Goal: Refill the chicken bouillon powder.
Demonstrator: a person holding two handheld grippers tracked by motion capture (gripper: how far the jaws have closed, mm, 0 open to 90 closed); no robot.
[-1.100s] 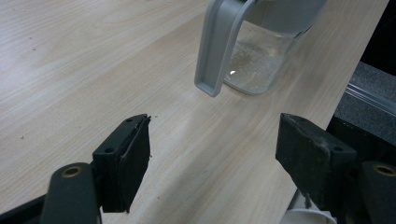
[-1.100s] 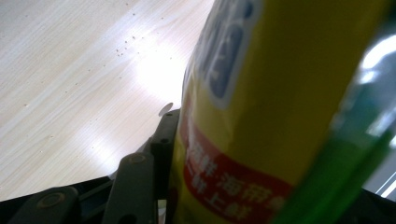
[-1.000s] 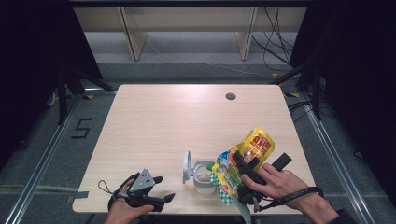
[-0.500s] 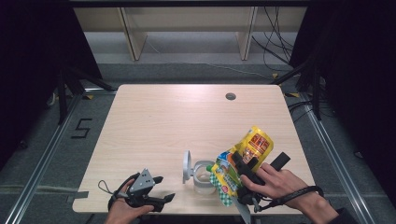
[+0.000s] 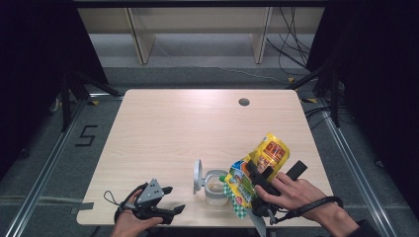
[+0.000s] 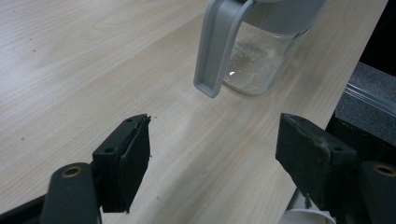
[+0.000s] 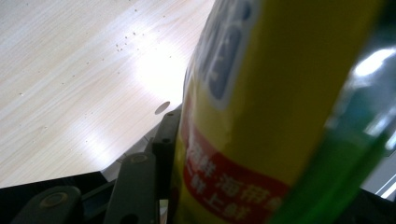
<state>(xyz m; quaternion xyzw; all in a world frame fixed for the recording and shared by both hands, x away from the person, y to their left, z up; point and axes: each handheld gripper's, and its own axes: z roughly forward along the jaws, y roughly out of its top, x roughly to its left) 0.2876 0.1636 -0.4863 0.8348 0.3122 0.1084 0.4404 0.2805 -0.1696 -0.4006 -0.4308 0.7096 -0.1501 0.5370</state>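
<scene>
A yellow and green snack pouch (image 5: 257,170) is tilted over a small clear jar (image 5: 215,186) near the table's front edge. My right gripper (image 5: 256,183) is shut on the pouch, which looms large in the right gripper view as the yellow printed pouch (image 7: 261,112). The jar's grey hinged lid (image 5: 197,176) stands open at its left. The left gripper view shows the jar (image 6: 261,60) and its grey lid (image 6: 219,46) ahead of my left gripper (image 6: 210,158), which is open and holds nothing. From above, my left gripper (image 5: 170,200) rests low at the front left.
The light wooden table (image 5: 197,128) has a cable hole (image 5: 243,102) at the back right. Crumbs dot the wood (image 7: 126,39) in the right gripper view. The table's front edge and a dark drop lie just right of the jar (image 6: 369,93).
</scene>
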